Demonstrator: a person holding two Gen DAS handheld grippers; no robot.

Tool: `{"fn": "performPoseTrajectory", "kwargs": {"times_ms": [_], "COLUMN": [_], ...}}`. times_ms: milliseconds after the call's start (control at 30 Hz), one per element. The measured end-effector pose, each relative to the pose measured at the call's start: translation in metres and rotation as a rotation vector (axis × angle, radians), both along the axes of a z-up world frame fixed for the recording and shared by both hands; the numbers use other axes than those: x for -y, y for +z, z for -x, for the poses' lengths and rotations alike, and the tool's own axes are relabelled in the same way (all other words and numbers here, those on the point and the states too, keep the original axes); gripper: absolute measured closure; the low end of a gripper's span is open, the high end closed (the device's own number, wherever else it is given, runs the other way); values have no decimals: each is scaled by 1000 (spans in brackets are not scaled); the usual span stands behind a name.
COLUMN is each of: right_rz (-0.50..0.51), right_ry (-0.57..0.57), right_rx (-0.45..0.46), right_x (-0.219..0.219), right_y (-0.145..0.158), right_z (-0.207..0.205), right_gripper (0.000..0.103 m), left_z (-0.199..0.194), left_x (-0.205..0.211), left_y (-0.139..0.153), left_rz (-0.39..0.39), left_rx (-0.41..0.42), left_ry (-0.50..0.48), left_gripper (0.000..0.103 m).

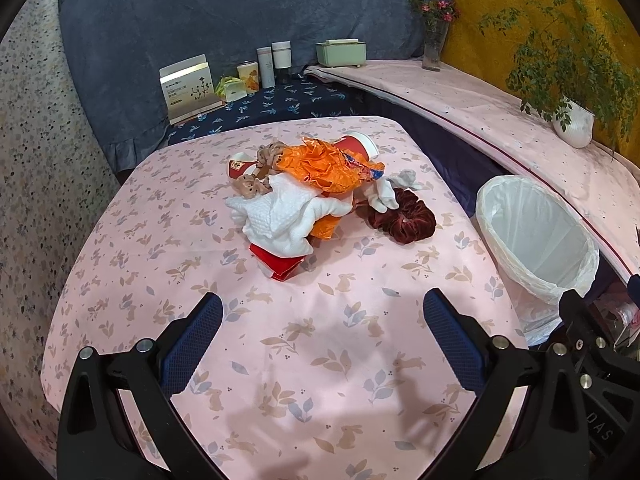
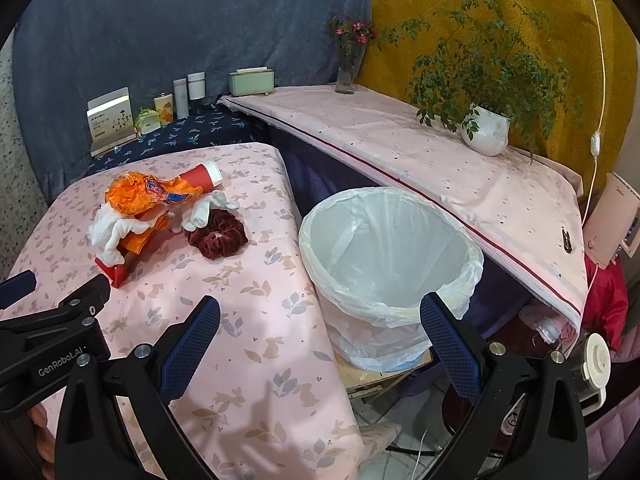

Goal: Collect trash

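we hold the left gripper (image 1: pixel 323 320) and right gripper (image 2: pixel 320 320) released; the trash pile (image 1: pixel 308 188) lies ahead on the pink surface (image 1: pixel 280 360), the lined bin (image 2: pixel 384 256) right of it, before blue and yellow drapes.

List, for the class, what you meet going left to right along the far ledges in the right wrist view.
Upright card box → small green carton → yellow tin → slim tube → white jar → green tissue box → flower vase → potted plant.
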State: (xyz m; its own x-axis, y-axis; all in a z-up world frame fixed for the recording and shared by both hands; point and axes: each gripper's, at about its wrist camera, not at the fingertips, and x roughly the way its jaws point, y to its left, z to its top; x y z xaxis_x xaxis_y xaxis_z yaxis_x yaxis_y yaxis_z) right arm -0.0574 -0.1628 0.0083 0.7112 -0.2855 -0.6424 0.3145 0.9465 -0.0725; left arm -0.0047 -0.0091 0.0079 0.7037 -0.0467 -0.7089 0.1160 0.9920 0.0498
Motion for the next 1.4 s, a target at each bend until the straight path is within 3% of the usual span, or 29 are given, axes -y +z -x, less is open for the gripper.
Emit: {"fn": "performPoseTrajectory", "kwargs": {"times_ms": [600, 1133, 1267, 1300, 1400], "right_rz": [-26, -48, -62, -67, -83], "right_ry": [2, 74, 95, 103, 124], "right_rx": [-23, -24, -8, -4, 2], "right_x": [-11, -45, -55, -57, -65], "right_y": [-13, -14, -11, -10, -9], "right_z": [-41, -95, -105, -108, -116], "right_gripper": [7, 7, 7, 7, 7], "left_z": [-50, -111, -118, -120, -126], "left_x": [-44, -62, -70, -70, -71], "left_y": [-17, -31, -32, -32, -35], "left_rz": [27, 67, 121, 126, 174], "left_rx": [-23, -57, -62, -66, -111], "left_ry": [22, 21, 5, -1, -49], "left_gripper": [7, 7, 7, 10, 37]}}
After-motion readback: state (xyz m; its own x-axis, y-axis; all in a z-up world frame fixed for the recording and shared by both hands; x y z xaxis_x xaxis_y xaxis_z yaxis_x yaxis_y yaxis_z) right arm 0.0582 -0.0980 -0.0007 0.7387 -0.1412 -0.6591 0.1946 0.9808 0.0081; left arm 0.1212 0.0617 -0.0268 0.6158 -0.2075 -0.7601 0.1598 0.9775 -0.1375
